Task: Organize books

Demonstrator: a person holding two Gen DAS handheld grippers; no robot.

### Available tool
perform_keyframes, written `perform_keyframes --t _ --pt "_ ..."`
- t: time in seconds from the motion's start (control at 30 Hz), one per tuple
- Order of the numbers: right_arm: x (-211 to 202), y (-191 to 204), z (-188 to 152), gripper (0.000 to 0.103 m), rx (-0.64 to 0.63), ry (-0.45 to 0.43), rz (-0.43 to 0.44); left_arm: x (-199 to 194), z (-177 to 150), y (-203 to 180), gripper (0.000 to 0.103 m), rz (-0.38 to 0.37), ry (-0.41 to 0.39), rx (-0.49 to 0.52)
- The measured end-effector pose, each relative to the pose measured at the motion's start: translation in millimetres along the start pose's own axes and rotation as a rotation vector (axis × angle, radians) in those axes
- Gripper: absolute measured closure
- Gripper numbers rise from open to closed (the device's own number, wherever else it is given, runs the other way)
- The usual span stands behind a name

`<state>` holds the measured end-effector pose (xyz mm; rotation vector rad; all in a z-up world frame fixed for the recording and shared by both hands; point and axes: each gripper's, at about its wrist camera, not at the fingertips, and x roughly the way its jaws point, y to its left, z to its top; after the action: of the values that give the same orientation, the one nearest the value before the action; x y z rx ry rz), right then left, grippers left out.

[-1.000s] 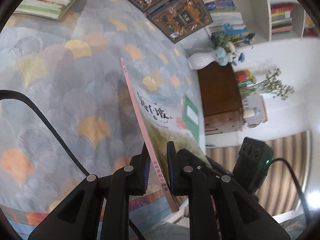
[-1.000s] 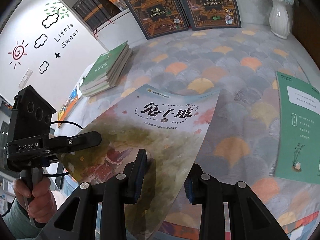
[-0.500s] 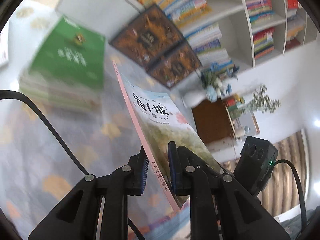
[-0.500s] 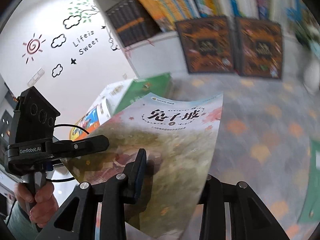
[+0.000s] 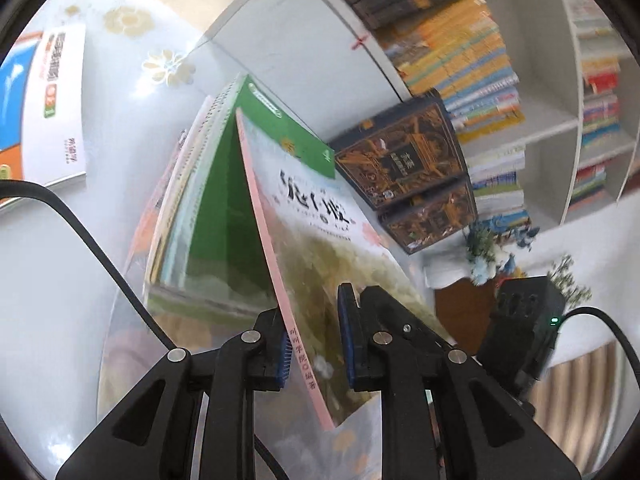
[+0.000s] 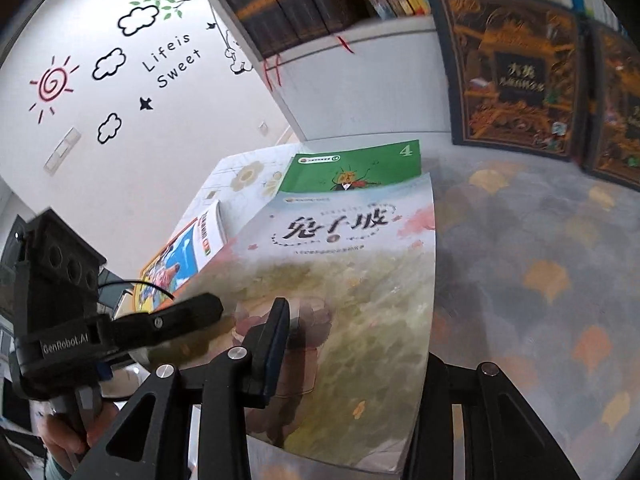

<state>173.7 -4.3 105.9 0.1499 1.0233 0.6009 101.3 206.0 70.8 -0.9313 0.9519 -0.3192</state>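
A thin book with a pale landscape cover (image 5: 320,220) (image 6: 340,272), black brush title and pink spine hangs tilted over a stack topped by a green book (image 5: 224,208) (image 6: 360,164). My left gripper (image 5: 311,308) is shut on the book's spine near its lower end. One of its fingers (image 6: 188,316) shows at the book's left edge in the right wrist view. My right gripper (image 6: 356,336) has the book's lower part between its jaws, which are opening. Its left finger lies over the cover and the book hides its right finger's pad.
Two dark ornate books (image 6: 512,80) (image 5: 400,160) lean against a full bookcase (image 5: 460,52). A white and blue book (image 5: 52,92) (image 6: 192,248) lies left of the stack. A flower vase (image 5: 488,248) stands on the right of the scallop-patterned tablecloth (image 6: 540,260). A hand (image 6: 60,436) holds the left gripper.
Both grippers have carried the book from the middle of the table to over the green stack. The right gripper's jaws stand wider than before.
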Motion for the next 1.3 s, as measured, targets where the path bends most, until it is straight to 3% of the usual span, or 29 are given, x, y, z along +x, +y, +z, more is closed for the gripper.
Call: perform_keyframes --t 0.23,0.43,0.53,0.67,0.87,1.1,1.3 --pt "35.7 -11.2 27.7 0.065 0.028 0.039 -0.007 25.2 29.3 15.8 0.084 0.013 0.008 -0.017" --pt "50.1 -13.0 28.8 0.063 0.053 0.067 0.001 23.1 36.6 29.1 0.080 0.038 -0.018 -0.048" --pt "52.4 -9.8 24.7 0.061 0.047 0.062 -0.007 17.7 35.2 40.1 0.078 0.067 -0.020 -0.067" --pt "53.4 -5.0 24.8 0.057 0.044 0.062 -0.025 1.8 28.1 50.6 0.078 0.049 -0.061 -0.106" --pt "49.9 0.5 19.4 0.056 0.034 0.105 -0.001 -17.9 7.5 52.5 0.078 0.114 -0.062 -0.101" --pt "-6.4 -32.2 -27.1 0.048 0.028 0.114 -0.056 -21.3 -42.5 11.4 0.065 0.211 0.021 0.075" --pt "-79.4 -100.1 -115.2 0.047 0.213 0.108 -0.130 17.9 -103.0 -37.1 0.063 0.165 0.171 0.163"
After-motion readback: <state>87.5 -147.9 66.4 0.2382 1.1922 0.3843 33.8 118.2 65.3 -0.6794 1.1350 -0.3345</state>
